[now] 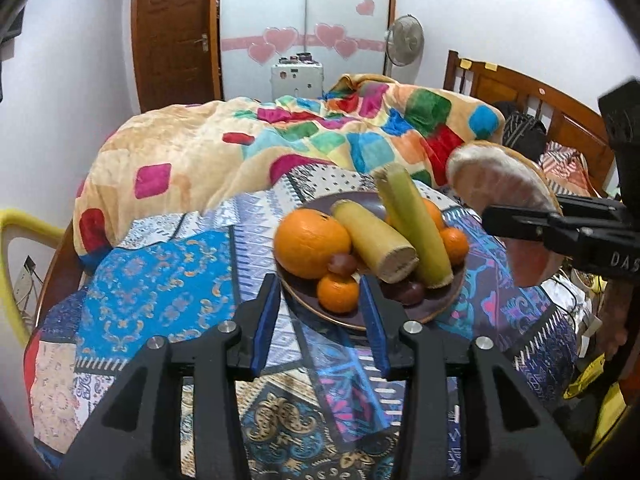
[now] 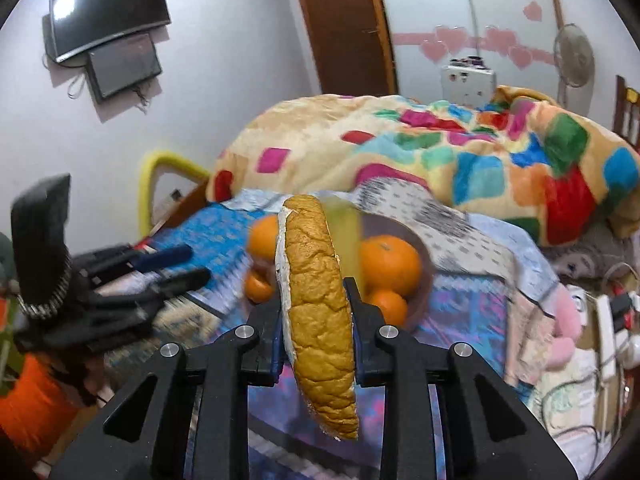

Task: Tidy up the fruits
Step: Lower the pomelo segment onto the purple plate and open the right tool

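Note:
A dark plate [image 1: 434, 306] on the patterned bedsheet holds a large orange [image 1: 310, 242], small oranges [image 1: 338, 293], two pale green-yellow stalks [image 1: 414, 226] and dark round fruits [image 1: 410, 292]. My left gripper [image 1: 320, 306] is open and empty, just short of the plate's near rim. My right gripper [image 2: 316, 300] is shut on a large pomelo wedge [image 2: 320, 308] with yellow rind, held in the air to the right of the plate. The wedge [image 1: 504, 188] and right gripper [image 1: 520, 218] also show in the left wrist view. The plate [image 2: 420, 296] lies behind the wedge.
A colourful blanket [image 1: 280, 140] is heaped on the bed beyond the plate. A wooden headboard [image 1: 560, 112] stands at the right. Cables and clutter [image 2: 600, 340] lie at the right bedside. A yellow frame [image 1: 8, 272] is at the left.

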{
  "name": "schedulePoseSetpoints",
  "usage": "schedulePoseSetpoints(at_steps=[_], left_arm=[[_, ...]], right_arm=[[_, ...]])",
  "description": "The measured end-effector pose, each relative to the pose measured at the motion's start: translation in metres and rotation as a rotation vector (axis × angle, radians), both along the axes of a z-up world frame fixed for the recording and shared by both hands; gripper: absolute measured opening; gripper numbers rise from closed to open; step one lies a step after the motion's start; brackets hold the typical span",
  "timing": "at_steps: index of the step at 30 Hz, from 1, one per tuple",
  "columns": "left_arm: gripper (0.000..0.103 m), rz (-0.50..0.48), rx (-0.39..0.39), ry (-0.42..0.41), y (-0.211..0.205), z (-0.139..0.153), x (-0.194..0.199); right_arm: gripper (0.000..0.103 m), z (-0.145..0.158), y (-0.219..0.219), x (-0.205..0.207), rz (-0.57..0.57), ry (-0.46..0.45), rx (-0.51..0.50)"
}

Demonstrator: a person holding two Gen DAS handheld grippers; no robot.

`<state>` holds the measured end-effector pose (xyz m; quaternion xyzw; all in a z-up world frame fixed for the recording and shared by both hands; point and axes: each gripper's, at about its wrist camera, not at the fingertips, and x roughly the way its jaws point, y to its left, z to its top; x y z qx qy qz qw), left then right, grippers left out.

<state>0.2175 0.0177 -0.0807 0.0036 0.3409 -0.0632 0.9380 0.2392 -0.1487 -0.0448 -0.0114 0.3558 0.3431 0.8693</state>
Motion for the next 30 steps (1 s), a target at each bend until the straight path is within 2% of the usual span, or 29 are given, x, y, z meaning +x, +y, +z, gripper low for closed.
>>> schedulePoseSetpoints(at_steps=[7,11,23,30], left_arm=[[0.050,0.028,-0.008,-0.025,0.024,0.002,0.004],[0.052,0.033,-0.012,-0.030,0.035,0.000,0.008],[0.052,0.036,-0.045,-0.018,0.038,-0.010,0.026],[0.052,0.037,-0.041,-0.016,0.033,-0.010,0.025]], right_arm=[[0.023,-0.009,0.061,0.031,0.051,0.030,-0.044],[0.023,-0.019,0.079,0.048,0.051,0.062,-0.074],[0.027,-0.021,0.072,0.043,0.025,0.047,-0.122],[0.029,-0.003,0.066,0.023,0.002,-0.084,-0.148]])
